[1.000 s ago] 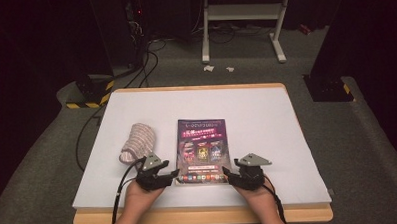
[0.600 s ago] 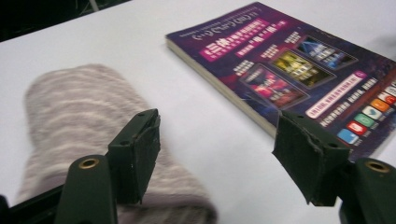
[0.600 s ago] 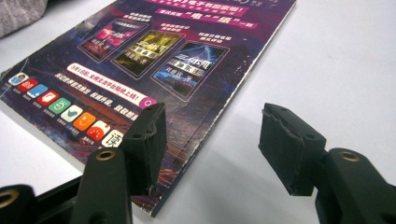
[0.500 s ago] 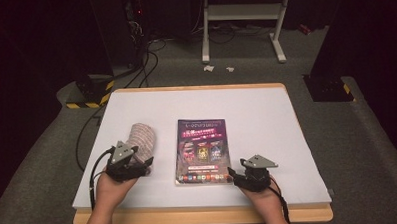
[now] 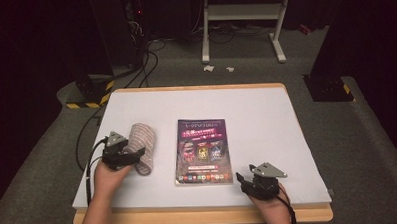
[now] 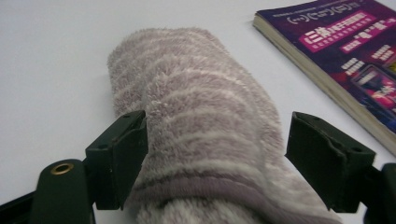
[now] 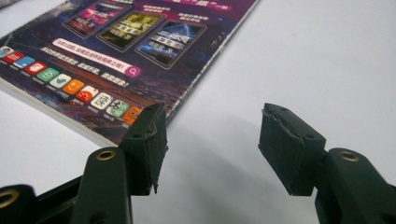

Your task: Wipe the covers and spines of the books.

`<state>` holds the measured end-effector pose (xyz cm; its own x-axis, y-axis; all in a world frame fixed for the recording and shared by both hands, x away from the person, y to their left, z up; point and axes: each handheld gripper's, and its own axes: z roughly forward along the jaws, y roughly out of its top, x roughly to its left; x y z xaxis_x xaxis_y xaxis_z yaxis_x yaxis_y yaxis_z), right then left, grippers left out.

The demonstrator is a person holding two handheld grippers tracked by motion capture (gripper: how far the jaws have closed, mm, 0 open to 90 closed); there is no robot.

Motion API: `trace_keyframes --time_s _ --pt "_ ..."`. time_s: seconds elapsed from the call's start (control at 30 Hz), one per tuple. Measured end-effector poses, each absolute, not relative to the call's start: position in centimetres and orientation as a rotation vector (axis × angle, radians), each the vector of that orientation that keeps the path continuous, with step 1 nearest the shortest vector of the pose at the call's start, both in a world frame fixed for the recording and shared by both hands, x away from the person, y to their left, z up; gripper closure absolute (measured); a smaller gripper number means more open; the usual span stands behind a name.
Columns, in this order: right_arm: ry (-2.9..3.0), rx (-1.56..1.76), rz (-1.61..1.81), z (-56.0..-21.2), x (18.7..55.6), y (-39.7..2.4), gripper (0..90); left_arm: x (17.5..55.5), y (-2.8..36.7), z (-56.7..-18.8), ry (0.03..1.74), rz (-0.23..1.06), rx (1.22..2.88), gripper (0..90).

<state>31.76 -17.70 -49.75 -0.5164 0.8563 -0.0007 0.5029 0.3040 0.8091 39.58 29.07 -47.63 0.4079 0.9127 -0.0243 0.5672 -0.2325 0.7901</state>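
Left gripper (image 6: 212, 154): jaws just opened, straddling rolled towel (image 6: 196, 135), right pad clear.
Right gripper (image 7: 212, 149): open, empty, beside book (image 7: 126, 51) corner.
Counter (image 5: 266, 104): bare upper half.
Towel: near end cut off.

We moved our left gripper (image 5: 138, 156) from the book (image 5: 202, 151) to the rolled towel (image 5: 143, 146), jaws just opening around it.

Rolled towel (image 6: 196, 135): pale mauve with cream stripes. Paperback book (image 5: 203, 151), at the towel's three o'clock: dark purple cover, pink banners, multicoloured icons. Table (image 5: 266, 109): white top, wooden edge.
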Motion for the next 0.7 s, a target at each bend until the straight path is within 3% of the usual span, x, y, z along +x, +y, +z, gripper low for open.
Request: trace_keyframes --time_s 0.3,0.7 --pt "2.125 1.239 1.082 -49.9 31.3 -18.4 42.0 41.0 28.6 -49.9 1.308 0.567 2.022 22.1" --pt "2.141 1.245 1.107 -49.8 31.6 -18.6 46.6 39.9 28.5 -50.2 1.247 0.59 2.003 53.3"
